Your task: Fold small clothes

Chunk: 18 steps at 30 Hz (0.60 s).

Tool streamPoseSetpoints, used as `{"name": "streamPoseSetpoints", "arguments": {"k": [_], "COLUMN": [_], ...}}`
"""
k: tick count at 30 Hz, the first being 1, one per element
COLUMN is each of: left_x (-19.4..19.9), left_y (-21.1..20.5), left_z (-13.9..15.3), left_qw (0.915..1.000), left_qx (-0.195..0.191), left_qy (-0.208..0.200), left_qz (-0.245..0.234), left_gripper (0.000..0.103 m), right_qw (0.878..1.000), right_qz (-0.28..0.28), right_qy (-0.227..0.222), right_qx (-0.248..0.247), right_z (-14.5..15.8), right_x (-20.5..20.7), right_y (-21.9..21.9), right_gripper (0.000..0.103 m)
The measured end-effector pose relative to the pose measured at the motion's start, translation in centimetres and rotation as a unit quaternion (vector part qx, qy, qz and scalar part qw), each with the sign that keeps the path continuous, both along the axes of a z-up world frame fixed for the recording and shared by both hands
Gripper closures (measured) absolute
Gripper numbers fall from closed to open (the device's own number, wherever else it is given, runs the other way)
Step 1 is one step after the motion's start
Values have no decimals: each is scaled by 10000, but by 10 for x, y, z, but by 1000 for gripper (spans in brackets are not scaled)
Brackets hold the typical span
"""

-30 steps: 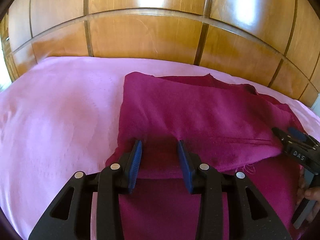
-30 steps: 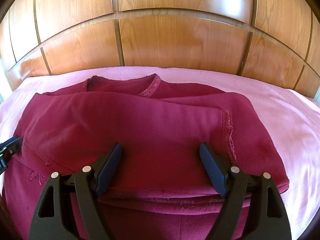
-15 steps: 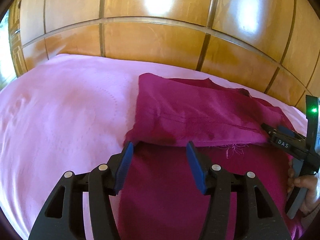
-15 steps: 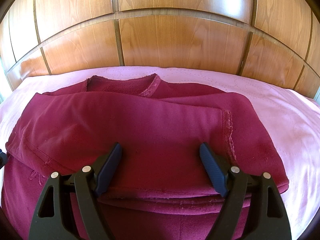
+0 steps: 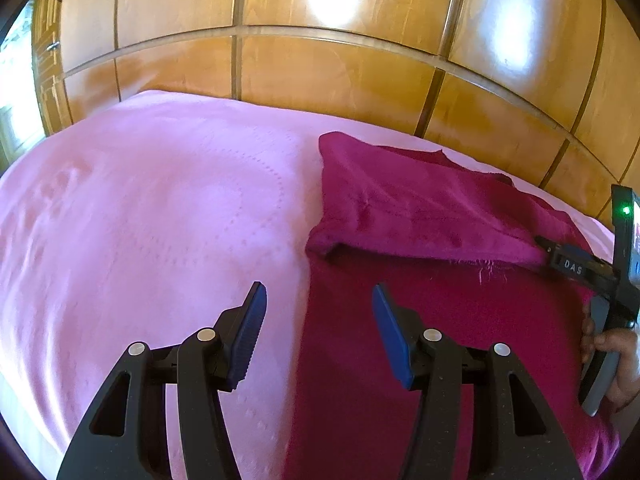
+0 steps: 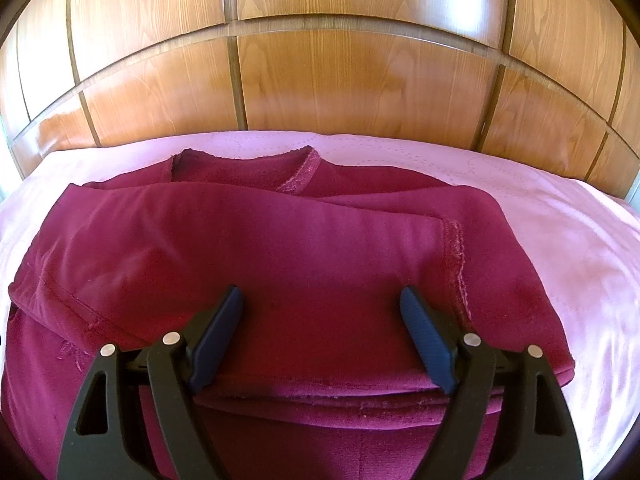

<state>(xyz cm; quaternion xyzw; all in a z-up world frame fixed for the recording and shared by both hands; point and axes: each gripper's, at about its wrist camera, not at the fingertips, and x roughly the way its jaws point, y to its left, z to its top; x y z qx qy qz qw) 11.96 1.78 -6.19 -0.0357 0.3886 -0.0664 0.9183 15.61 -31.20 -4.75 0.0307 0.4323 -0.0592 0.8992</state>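
the maroon sweater (image 6: 280, 264) lies folded on the pink bedspread (image 5: 152, 232), its neckline toward the wooden headboard (image 6: 328, 76) and a sleeve laid across the body. its left side edge runs down the middle of the bed in the left wrist view, with bare bedspread stretching to the bed's left edge.

the only writing that can be read is "das", in pale letters on the black body of the right gripper (image 5: 573, 267), seen at the right edge of the left wrist view beside a green light. a hand (image 5: 612, 364) holds its handle.

the left gripper (image 5: 318, 304) hovers over the sweater's left edge; its jaws have just been opening and stand about half apart, holding nothing, one blue pad (image 5: 252, 332) over bedspread, the other over cloth.

the right gripper's jaws are spread wide over the folded front hem, gripping nothing.
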Motion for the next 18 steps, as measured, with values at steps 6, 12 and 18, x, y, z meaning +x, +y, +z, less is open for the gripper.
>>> {"name": "streamPoseSetpoints", "arguments": {"k": [6, 12, 18], "left_x": [-13, -33, -53], "left_y": [13, 28, 41], "left_z": [0, 1, -4], "left_qw": [10000, 9999, 9992], "left_qx": [34, 111, 51], "left_qy": [49, 120, 345], "left_qz": [51, 28, -188], "left_gripper": [49, 49, 49], "right_qw": [9999, 9993, 9989], "right_qz": [-77, -169, -152], "right_qy": [108, 219, 149], "right_qx": [-88, 232, 428], "right_z": [4, 23, 45], "right_x": [2, -10, -49], "right_y": [0, -8, -28], "right_gripper": [15, 3, 3]}}
